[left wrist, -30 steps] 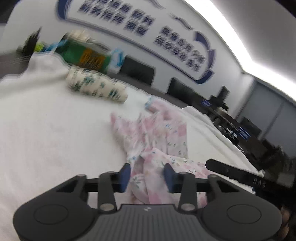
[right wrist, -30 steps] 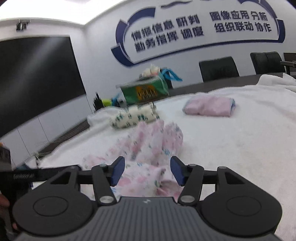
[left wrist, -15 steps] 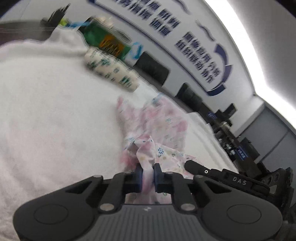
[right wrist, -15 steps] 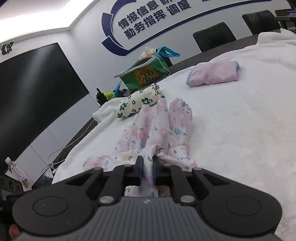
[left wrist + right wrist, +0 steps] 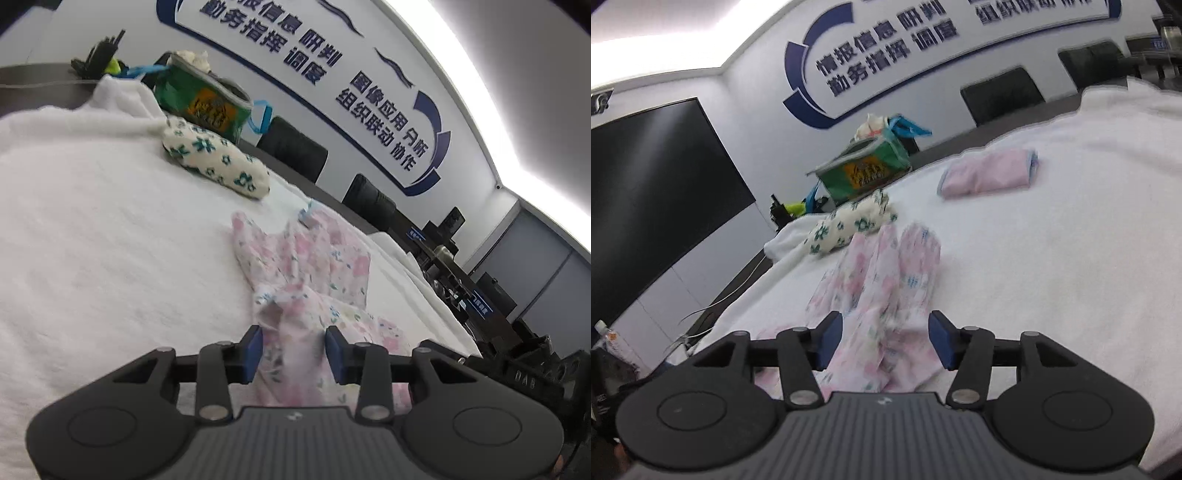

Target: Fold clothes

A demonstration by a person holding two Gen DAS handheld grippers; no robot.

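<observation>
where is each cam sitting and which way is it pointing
Left wrist: rides on the left gripper, looking forward and slightly down along its opening fingers at the pink floral garment between them; the other gripper's black frame shows at right.
Right wrist: rides on the right gripper, fingers opening around the same garment, facing the dark wall screen and a folded pink piece.
Shared: the garment, white towel, green-flowered bundle, green bag, wall lettering.
</observation>
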